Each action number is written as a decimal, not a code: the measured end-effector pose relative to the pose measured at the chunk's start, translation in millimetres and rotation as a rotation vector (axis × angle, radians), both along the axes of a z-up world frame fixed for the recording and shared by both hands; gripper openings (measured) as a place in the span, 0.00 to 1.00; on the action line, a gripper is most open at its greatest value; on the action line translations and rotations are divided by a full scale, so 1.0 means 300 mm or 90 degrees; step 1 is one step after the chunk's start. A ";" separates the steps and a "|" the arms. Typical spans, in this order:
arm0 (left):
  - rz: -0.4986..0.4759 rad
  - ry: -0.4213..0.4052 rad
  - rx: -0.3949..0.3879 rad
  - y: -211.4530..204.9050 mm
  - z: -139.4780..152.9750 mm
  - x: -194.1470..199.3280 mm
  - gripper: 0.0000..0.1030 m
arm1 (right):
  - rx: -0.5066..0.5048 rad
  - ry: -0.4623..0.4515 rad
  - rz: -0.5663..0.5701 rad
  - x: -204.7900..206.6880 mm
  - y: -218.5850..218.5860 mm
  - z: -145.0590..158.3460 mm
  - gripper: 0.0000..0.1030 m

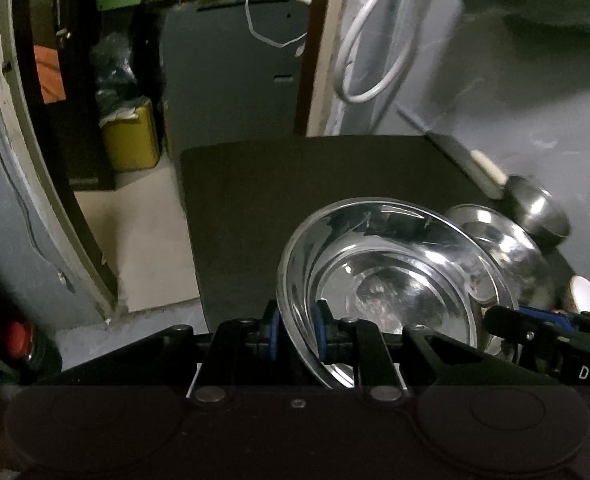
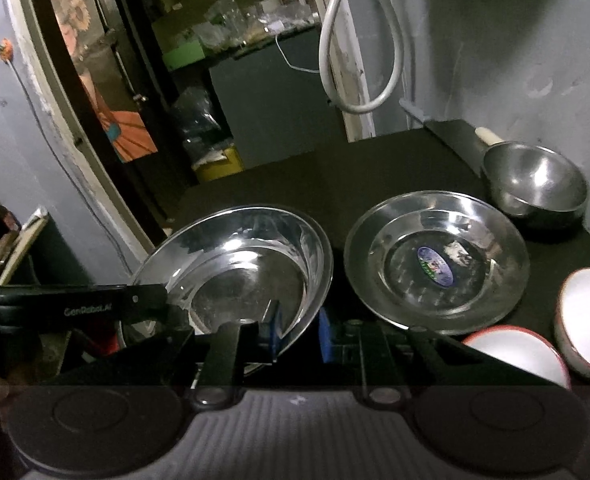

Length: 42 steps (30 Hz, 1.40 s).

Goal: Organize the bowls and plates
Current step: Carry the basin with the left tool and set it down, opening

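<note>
Steel, thin and slick: the deep steel plate (image 2: 239, 268) sits tilted over the dark surface (image 2: 375, 168), its rim pinched by both the left gripper (image 1: 297, 334) and right gripper (image 2: 299, 336). Light and stiff, I'd say, yet liable to slip; opposite rim holds suit it.

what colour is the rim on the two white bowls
Red, a thin band around each white bowl, clearest in the right wrist view at the lower right.

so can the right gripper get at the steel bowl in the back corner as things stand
Probably not yet. The right gripper is shut on the glass bowl, as is the left gripper. The steel plate also lies between it and the steel bowl.
</note>
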State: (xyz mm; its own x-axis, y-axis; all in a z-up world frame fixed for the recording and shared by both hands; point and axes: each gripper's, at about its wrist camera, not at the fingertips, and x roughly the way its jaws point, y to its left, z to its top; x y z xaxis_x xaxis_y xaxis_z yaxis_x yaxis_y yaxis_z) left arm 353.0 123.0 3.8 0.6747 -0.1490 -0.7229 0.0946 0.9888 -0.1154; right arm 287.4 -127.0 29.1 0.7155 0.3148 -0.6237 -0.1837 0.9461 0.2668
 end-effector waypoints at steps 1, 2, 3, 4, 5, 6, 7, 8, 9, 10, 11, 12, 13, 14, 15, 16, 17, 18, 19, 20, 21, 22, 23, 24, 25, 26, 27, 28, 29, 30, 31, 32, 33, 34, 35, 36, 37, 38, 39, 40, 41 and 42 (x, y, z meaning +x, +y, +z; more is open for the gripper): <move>-0.005 -0.005 0.002 -0.002 0.011 -0.023 0.18 | 0.003 -0.002 0.003 -0.025 -0.009 0.008 0.21; -0.010 -0.008 0.004 -0.009 0.020 -0.049 0.18 | 0.004 -0.003 0.006 -0.048 -0.022 0.014 0.21; -0.015 -0.010 0.005 -0.016 0.028 -0.076 0.18 | 0.005 -0.003 0.009 -0.074 -0.031 0.018 0.21; -0.019 -0.010 0.006 -0.020 0.032 -0.101 0.18 | 0.006 -0.001 0.011 -0.101 -0.038 0.024 0.21; -0.026 -0.008 0.010 -0.029 0.035 -0.128 0.18 | 0.007 0.002 0.013 -0.124 -0.045 0.028 0.21; -0.032 -0.006 0.014 -0.035 0.034 -0.151 0.18 | 0.008 0.006 0.014 -0.149 -0.054 0.030 0.21; -0.038 -0.002 0.020 -0.043 0.032 -0.175 0.18 | 0.009 0.009 0.016 -0.170 -0.060 0.031 0.21; -0.045 0.004 0.024 -0.048 0.029 -0.201 0.19 | 0.007 0.013 0.019 -0.193 -0.064 0.031 0.21; -0.050 0.010 0.027 -0.053 0.024 -0.222 0.19 | 0.005 0.017 0.023 -0.215 -0.067 0.032 0.21; -0.055 0.018 0.028 -0.054 0.020 -0.243 0.19 | 0.002 0.024 0.026 -0.236 -0.070 0.031 0.21; -0.060 0.025 0.032 -0.060 0.015 -0.268 0.19 | 0.000 0.030 0.030 -0.252 -0.074 0.030 0.21; -0.066 0.031 0.039 -0.066 0.009 -0.293 0.20 | -0.001 0.036 0.032 -0.269 -0.076 0.027 0.21; -0.073 0.034 0.044 -0.071 0.005 -0.314 0.20 | -0.003 0.042 0.034 -0.285 -0.077 0.024 0.21; -0.077 0.037 0.049 -0.075 0.002 -0.331 0.20 | -0.005 0.047 0.036 -0.305 -0.078 0.019 0.21; -0.081 0.041 0.053 -0.082 -0.003 -0.348 0.20 | -0.007 0.054 0.037 -0.317 -0.079 0.014 0.22; -0.086 0.044 0.060 -0.087 -0.006 -0.360 0.20 | -0.007 0.062 0.037 -0.326 -0.083 0.008 0.22; -0.090 0.047 0.065 -0.092 -0.010 -0.370 0.20 | -0.007 0.069 0.036 -0.332 -0.086 0.004 0.22; -0.093 0.050 0.070 -0.099 -0.014 -0.376 0.20 | -0.007 0.075 0.035 -0.338 -0.088 0.000 0.22; -0.097 0.052 0.075 -0.105 -0.018 -0.383 0.21 | -0.010 0.080 0.033 -0.347 -0.089 -0.005 0.22; -0.100 0.052 0.080 -0.111 -0.021 -0.388 0.21 | -0.012 0.083 0.032 -0.349 -0.091 -0.008 0.22; -0.104 0.052 0.085 -0.117 -0.023 -0.393 0.21 | -0.015 0.085 0.031 -0.352 -0.091 -0.010 0.22; -0.106 0.052 0.090 -0.122 -0.026 -0.396 0.21 | -0.018 0.087 0.031 -0.355 -0.091 -0.011 0.22; -0.107 0.054 0.093 -0.128 -0.029 -0.399 0.22 | -0.022 0.090 0.032 -0.360 -0.090 -0.015 0.22; -0.109 0.056 0.096 -0.132 -0.032 -0.400 0.22 | -0.025 0.092 0.033 -0.361 -0.090 -0.016 0.23; -0.110 0.059 0.099 -0.137 -0.034 -0.397 0.22 | -0.028 0.095 0.034 -0.361 -0.088 -0.017 0.23; -0.112 0.063 0.102 -0.142 -0.038 -0.395 0.22 | -0.029 0.098 0.035 -0.362 -0.087 -0.020 0.23; -0.113 0.067 0.105 -0.146 -0.042 -0.393 0.22 | -0.031 0.100 0.036 -0.361 -0.087 -0.022 0.24; -0.114 0.069 0.107 -0.148 -0.046 -0.393 0.22 | -0.033 0.101 0.037 -0.361 -0.084 -0.023 0.24; -0.115 0.071 0.108 -0.150 -0.048 -0.390 0.23 | -0.036 0.103 0.038 -0.361 -0.082 -0.025 0.25; -0.116 0.071 0.111 -0.155 -0.049 -0.388 0.23 | -0.037 0.105 0.039 -0.361 -0.080 -0.026 0.25; -0.116 0.072 0.115 -0.158 -0.052 -0.385 0.23 | -0.039 0.107 0.041 -0.360 -0.078 -0.028 0.25; -0.117 0.073 0.117 -0.159 -0.054 -0.383 0.23 | -0.041 0.108 0.042 -0.359 -0.076 -0.031 0.25; -0.117 0.075 0.118 -0.158 -0.055 -0.382 0.24 | -0.043 0.109 0.044 -0.359 -0.074 -0.032 0.25; -0.117 0.078 0.118 -0.157 -0.057 -0.381 0.24 | -0.044 0.111 0.045 -0.358 -0.072 -0.034 0.26; -0.116 0.081 0.118 -0.157 -0.059 -0.379 0.24 | -0.047 0.110 0.047 -0.358 -0.071 -0.036 0.26; -0.116 0.084 0.117 -0.156 -0.061 -0.377 0.24 | -0.051 0.109 0.049 -0.358 -0.068 -0.036 0.26; -0.115 0.086 0.117 -0.157 -0.063 -0.375 0.24 | -0.054 0.108 0.050 -0.359 -0.066 -0.036 0.26; -0.114 0.087 0.116 -0.159 -0.066 -0.372 0.24 | -0.055 0.107 0.051 -0.360 -0.065 -0.036 0.27; -0.113 0.090 0.115 -0.161 -0.068 -0.369 0.24 | -0.056 0.107 0.052 -0.359 -0.065 -0.035 0.27; -0.113 0.091 0.113 -0.160 -0.070 -0.368 0.25 | -0.059 0.106 0.053 -0.359 -0.063 -0.034 0.28; -0.113 0.093 0.111 -0.159 -0.072 -0.367 0.25 | -0.061 0.106 0.054 -0.358 -0.062 -0.033 0.28; -0.114 0.095 0.112 -0.159 -0.073 -0.364 0.26 | -0.064 0.106 0.054 -0.359 -0.061 -0.033 0.29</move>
State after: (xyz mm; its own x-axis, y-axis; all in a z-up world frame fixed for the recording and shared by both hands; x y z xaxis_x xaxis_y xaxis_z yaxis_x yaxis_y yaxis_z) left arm 243.7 75.1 -18.1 0.5338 -0.1203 -0.8370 0.2642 0.9640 0.0300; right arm 179.7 -145.3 19.2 0.5735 0.3000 -0.7622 -0.2254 0.9524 0.2053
